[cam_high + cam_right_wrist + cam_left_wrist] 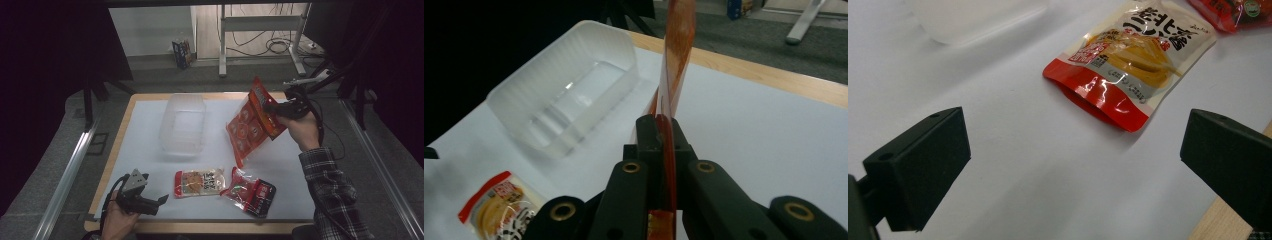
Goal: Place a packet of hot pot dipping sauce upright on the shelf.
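The glossy orange-red plastic snack bag (pixel 250 125) hangs in the air right of centre in the high view, pinched by its top edge in the right tool (pixel 276 111), clamped tight on the film. That slick, thin film could slip from the narrow pinch, or the dangling bag could snag the rim of the translucent ribbed plastic tub (pixel 183 125) beside it. The left tool (pixel 162 199), lower left, stands wide apart, holding nothing. 2 crinkly packets lie flat on the white bench (pixel 150 150).

Lab: dark curtains (pixel 50 45), floor cables (pixel 272 47)
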Action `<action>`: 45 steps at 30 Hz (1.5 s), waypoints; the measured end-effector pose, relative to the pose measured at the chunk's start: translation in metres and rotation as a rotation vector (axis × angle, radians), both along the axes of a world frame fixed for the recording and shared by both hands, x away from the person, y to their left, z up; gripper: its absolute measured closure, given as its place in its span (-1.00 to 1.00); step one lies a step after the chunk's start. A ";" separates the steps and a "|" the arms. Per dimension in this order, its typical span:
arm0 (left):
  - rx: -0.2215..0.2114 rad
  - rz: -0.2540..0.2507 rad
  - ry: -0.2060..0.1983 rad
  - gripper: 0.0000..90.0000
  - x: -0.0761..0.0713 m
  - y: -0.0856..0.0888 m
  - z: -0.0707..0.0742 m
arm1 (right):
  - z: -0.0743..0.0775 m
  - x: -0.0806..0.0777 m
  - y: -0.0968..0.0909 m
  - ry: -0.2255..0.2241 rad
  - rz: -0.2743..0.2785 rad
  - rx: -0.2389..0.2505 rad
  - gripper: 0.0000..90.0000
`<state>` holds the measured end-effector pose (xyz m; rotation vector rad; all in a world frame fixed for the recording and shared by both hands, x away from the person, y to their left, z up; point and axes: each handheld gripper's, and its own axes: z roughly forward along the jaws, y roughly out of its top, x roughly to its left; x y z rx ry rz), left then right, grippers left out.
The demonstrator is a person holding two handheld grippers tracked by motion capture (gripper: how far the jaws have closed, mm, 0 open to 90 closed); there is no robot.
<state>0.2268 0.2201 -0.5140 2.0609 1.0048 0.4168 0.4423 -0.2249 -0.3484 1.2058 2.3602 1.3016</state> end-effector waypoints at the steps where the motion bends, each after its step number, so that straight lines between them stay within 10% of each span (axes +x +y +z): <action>1: -0.019 0.004 0.005 -1.00 0.001 0.002 -0.001 | 0.003 0.000 0.004 -0.005 0.008 -0.003 0.96; 12: -0.063 0.041 -0.047 -1.00 0.002 0.008 -0.001 | 0.029 -0.002 0.053 -0.050 0.097 -0.051 0.96; 45: -0.025 0.055 -0.077 -1.00 0.007 0.003 -0.010 | 0.068 0.035 0.144 -0.086 0.085 0.088 0.97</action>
